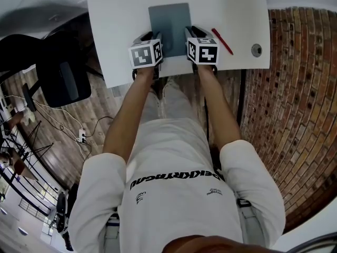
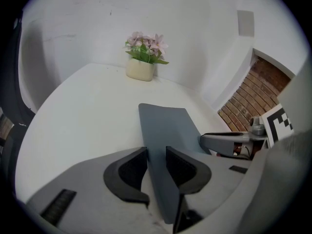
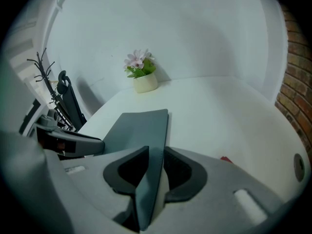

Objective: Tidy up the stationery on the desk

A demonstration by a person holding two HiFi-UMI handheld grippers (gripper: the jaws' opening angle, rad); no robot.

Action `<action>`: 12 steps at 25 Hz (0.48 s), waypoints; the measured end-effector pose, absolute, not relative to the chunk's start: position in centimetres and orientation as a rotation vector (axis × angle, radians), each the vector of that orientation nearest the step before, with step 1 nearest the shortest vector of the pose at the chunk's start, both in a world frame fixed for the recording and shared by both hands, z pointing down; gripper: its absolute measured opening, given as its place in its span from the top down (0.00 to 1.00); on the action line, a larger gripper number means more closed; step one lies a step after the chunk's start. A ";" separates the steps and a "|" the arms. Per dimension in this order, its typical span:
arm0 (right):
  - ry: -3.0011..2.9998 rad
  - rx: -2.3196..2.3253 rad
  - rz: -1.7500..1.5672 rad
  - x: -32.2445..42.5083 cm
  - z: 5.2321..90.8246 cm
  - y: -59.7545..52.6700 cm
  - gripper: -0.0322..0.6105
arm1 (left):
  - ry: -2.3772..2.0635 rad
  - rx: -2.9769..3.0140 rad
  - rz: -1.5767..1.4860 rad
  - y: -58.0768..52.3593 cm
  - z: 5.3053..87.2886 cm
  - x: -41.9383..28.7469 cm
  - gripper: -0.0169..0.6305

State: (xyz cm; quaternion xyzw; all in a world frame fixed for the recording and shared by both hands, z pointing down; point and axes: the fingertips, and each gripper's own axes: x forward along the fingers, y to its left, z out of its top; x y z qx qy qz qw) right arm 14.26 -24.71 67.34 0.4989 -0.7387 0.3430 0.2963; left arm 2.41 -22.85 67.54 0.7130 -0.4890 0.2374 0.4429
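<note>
A grey-blue notebook (image 1: pixel 168 19) lies on the white desk (image 1: pixel 121 15) with its near edge towards me. My left gripper (image 1: pixel 149 42) is shut on the notebook's (image 2: pixel 168 130) near left corner. My right gripper (image 1: pixel 196 40) is shut on its near right corner, and the notebook (image 3: pixel 141 128) runs out flat past the jaws. A red pen (image 1: pixel 222 41) rests on the desk just right of the right gripper; only its tip (image 3: pixel 225 159) shows in the right gripper view.
A small pot of pink flowers (image 2: pixel 144 55) stands at the desk's far edge by the white wall, flowers (image 3: pixel 140 72). A round cable hole (image 1: pixel 256 50) sits near the desk's right edge. A black chair (image 1: pixel 58 73) stands at the left; brick floor lies to the right.
</note>
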 end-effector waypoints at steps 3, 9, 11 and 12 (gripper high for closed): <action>-1.977 1.345 0.888 14.8 66.4 -24.7 0.81 | -1.247 1.791 0.603 -22.8 66.6 1.9 0.82; -1.998 1.367 0.832 17.0 64.0 -24.4 0.80 | -1.265 1.836 0.581 -22.3 64.5 2.2 0.88; -1.999 1.362 0.799 18.1 63.2 -24.2 0.79 | -1.259 1.888 0.567 -22.2 63.4 2.8 0.90; -1.996 1.359 0.780 18.7 62.8 -24.0 0.78 | -1.259 1.914 0.562 -22.1 62.8 3.1 0.91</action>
